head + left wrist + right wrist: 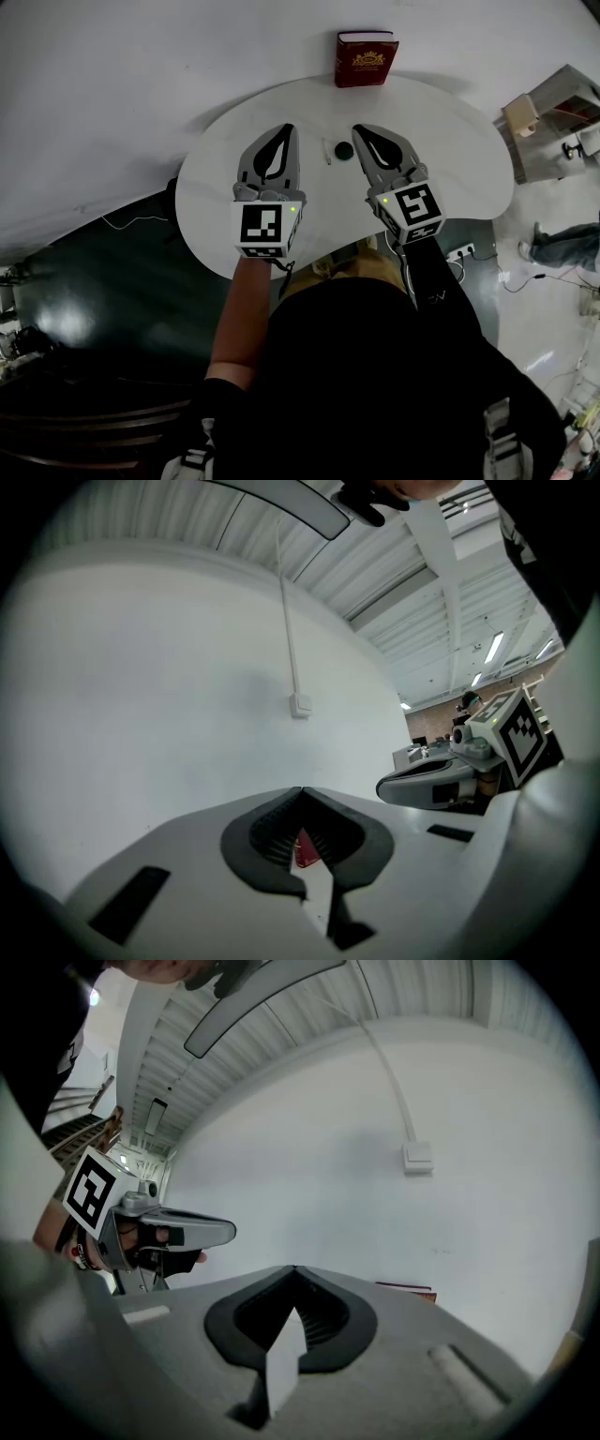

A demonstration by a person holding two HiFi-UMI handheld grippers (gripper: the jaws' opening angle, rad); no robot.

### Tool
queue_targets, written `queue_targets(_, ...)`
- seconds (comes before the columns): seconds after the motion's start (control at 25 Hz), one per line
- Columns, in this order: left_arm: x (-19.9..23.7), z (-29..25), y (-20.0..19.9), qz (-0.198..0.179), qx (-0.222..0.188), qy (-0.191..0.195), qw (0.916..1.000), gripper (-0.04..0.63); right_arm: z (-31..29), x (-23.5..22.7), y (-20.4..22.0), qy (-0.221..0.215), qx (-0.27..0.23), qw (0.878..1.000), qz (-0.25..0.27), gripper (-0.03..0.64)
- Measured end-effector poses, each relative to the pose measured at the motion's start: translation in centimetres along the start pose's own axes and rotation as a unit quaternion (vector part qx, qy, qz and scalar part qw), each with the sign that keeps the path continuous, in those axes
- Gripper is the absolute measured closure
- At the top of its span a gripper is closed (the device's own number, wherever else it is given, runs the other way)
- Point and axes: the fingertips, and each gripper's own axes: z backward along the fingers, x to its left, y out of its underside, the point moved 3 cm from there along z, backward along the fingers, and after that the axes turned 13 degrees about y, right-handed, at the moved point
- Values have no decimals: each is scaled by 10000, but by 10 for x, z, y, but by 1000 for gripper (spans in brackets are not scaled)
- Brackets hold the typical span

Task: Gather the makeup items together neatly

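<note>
Starting at the left gripper [301, 789], the jaws are seen shut tip to tip, with nothing caught between them; through the hollow behind the tips only a sliver of a red box [306, 850] is glimpsed. The right gripper [293, 1267] is likewise closed and empty, its tips meeting in a point. Both grippers are held level and side by side above a white table [216, 202], pointed toward the wall, each with its marker cube toward the person.

Two small makeup items are found on the table in the gap between the gripper tips. One is a dark green round pot [344, 149], lying just beside the right gripper's inner jaw. The other is a thin white stick [327, 151], laid just to the left of the pot and apart from it. Neither is touched by a gripper.

Further out, the red box is stood upright at the table's far edge against the wall, a gold emblem on its face. Off the table's right side, a power strip [459, 251] is seen on the floor.
</note>
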Motion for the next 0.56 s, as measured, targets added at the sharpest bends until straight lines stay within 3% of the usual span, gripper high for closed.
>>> queue_targets(0.56,-3,-2,-8,47,-99,-56,9999,588,6,-9,-4,264,-64,9996,41,612)
